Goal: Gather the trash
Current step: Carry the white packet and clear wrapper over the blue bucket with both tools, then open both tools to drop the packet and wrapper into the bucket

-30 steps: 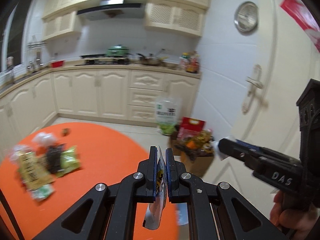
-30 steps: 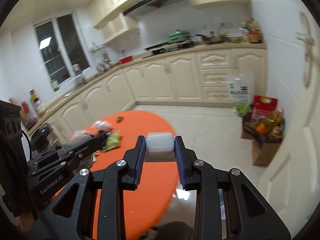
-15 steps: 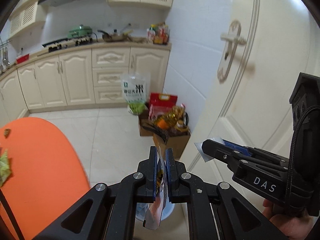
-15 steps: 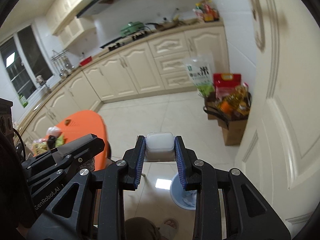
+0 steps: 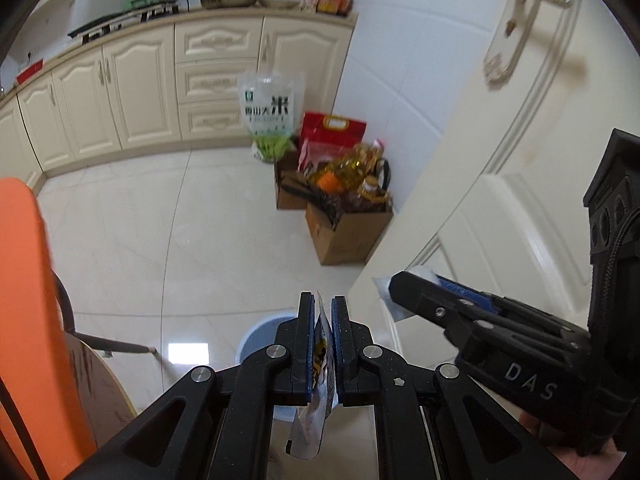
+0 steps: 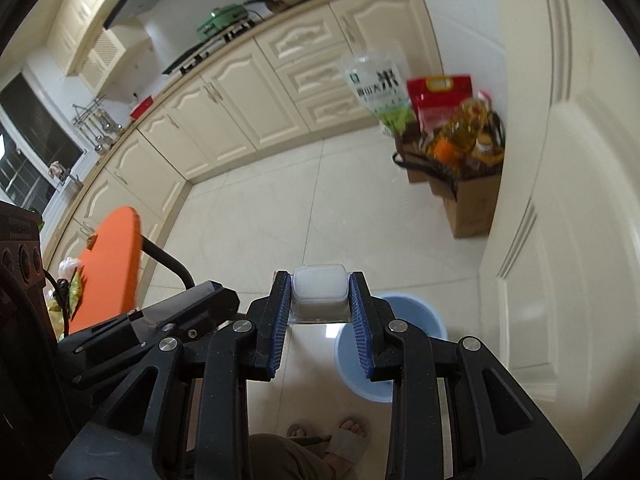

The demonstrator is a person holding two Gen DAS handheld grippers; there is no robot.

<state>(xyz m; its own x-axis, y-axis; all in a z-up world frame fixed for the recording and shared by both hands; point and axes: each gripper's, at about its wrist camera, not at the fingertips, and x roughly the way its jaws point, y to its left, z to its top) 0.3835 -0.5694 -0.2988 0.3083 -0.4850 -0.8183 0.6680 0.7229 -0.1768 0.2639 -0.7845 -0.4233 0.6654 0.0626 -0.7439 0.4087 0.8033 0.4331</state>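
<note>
My left gripper (image 5: 321, 312) is shut on a flat snack wrapper (image 5: 316, 392) that hangs down between its fingers. My right gripper (image 6: 319, 288) is shut on a small clear plastic cup with a white lid (image 6: 319, 290); it also shows at the right of the left wrist view (image 5: 404, 288). A light blue waste bin (image 6: 390, 356) stands on the floor just below and right of the right gripper; its rim shows behind the left fingers (image 5: 260, 332). More wrappers (image 6: 70, 284) lie on the orange table (image 6: 114, 260) at the left.
A white door (image 6: 560, 200) is close on the right. Cardboard boxes of groceries (image 5: 344, 208) and a rice bag (image 5: 272, 116) stand by the wall. Cream cabinets (image 5: 160, 80) line the far side. A chair back (image 5: 96, 380) and my sandalled foot (image 6: 344, 440) are near.
Both grippers swung right and tilted down, away from the orange table toward the floor. The blue bin has come into view below them. Both still hold their items.
</note>
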